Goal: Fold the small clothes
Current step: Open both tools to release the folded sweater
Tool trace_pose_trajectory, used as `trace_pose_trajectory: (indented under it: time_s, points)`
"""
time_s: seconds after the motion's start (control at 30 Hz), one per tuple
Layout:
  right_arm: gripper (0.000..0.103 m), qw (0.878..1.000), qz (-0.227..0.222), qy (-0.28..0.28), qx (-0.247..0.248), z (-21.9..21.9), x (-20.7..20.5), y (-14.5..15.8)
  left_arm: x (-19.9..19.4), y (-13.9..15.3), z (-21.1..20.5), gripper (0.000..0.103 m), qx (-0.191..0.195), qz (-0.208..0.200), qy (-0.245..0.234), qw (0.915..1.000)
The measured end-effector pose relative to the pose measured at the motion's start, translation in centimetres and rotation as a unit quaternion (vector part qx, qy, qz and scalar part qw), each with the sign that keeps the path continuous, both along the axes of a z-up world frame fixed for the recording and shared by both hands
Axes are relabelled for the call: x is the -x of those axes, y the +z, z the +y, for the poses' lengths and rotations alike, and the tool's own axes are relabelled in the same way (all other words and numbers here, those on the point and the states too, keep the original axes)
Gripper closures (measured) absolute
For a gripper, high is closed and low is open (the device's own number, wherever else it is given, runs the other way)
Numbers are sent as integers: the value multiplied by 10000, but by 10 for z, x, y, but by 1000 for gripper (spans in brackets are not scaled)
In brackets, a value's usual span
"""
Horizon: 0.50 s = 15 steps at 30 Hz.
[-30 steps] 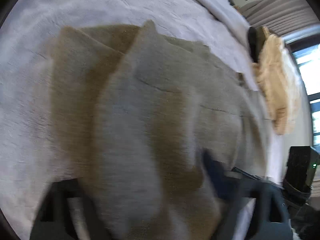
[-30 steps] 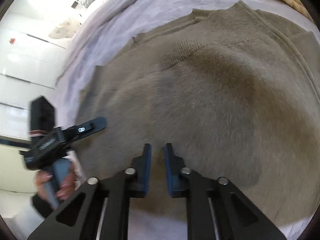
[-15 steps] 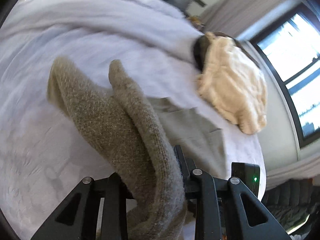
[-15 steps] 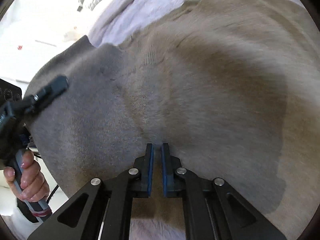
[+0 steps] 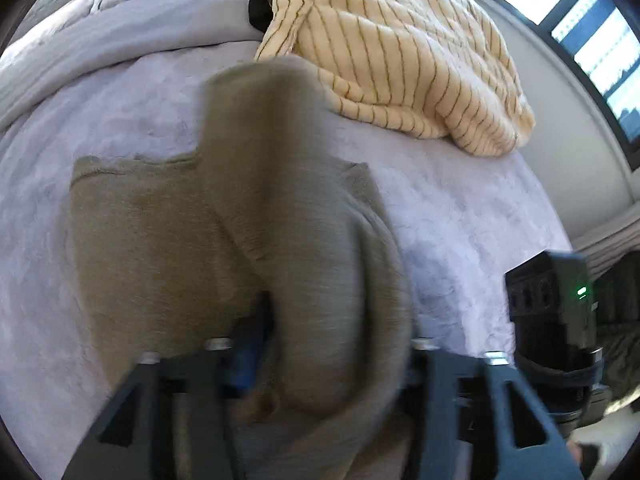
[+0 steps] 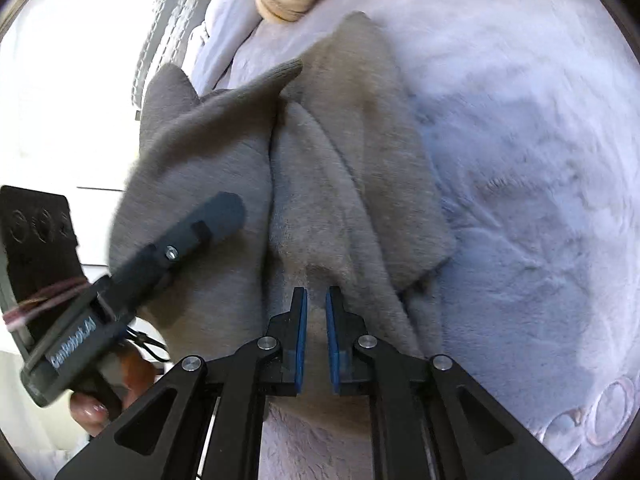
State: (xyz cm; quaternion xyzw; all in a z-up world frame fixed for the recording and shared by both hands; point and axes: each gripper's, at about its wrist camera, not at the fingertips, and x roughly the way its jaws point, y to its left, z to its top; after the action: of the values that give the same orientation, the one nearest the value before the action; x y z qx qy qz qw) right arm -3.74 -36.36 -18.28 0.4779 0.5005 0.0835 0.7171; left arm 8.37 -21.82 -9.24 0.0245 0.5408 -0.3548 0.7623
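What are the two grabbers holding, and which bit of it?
Both hold the sweater. The left gripper has a bunched fold; the right gripper pinches another fold. Which part of the sweater is unclear.

Item I am handling: one olive-taupe knit sweater (image 5: 168, 240), fuzzy surface, ribbed edging visible at one corner. State: partly folded, with one layer lying flat on the bedding and another portion lifted and doubled over it in a thick, motion-blurred fold. From my right wrist view, the sweater (image 6: 352, 184) hangs in long vertical pleats, gathered, its lower edge bunched and its upper corners pointing away.
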Motion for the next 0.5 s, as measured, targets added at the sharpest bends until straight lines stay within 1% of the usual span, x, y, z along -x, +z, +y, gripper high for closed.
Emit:
trace_pose_trajectory:
  time_s: [0.03,0.1,0.17,0.23,0.3,0.33,0.37,0.4,0.43,0.47,0.5]
  points:
    - [93,10000,-22,-8,-17,-1,-3,-2,2,3,0,29,28,-61,26,10000]
    - [93,9999,-39,-58,-96,-3,-10,-8,7,12,-4,29,-16,-286,-73,9996]
    - [92,9997,-37,-143,-210,-5,-8,-11,8,17,-5,29,-100,-390,-142,9991]
    - [92,9981,-93,-371,-479,-13,-4,-14,12,30,4,29,37,-568,-109,9983]
    - [90,9934,-215,-714,-866,-26,2,-18,11,42,20,29,200,-715,77,9972]
    - [83,9890,-267,-918,-1127,-34,5,-21,9,47,32,23,248,-772,236,9964]
    - [77,9835,-320,-1090,-1404,-42,8,-25,6,50,45,16,225,-825,437,9954]
    - [63,9788,-369,-1214,-1606,-51,11,-29,3,51,57,10,193,-903,632,9937]
    - [51,9751,-416,-1300,-1749,-57,8,-32,0,51,67,10,151,-966,780,9921]
    - [47,9710,-466,-1378,-1896,-61,8,-33,-4,49,77,10,85,-992,903,9909]
    - [40,9665,-533,-1441,-2058,-66,7,-34,-8,45,87,10,-3,-972,1021,9900]
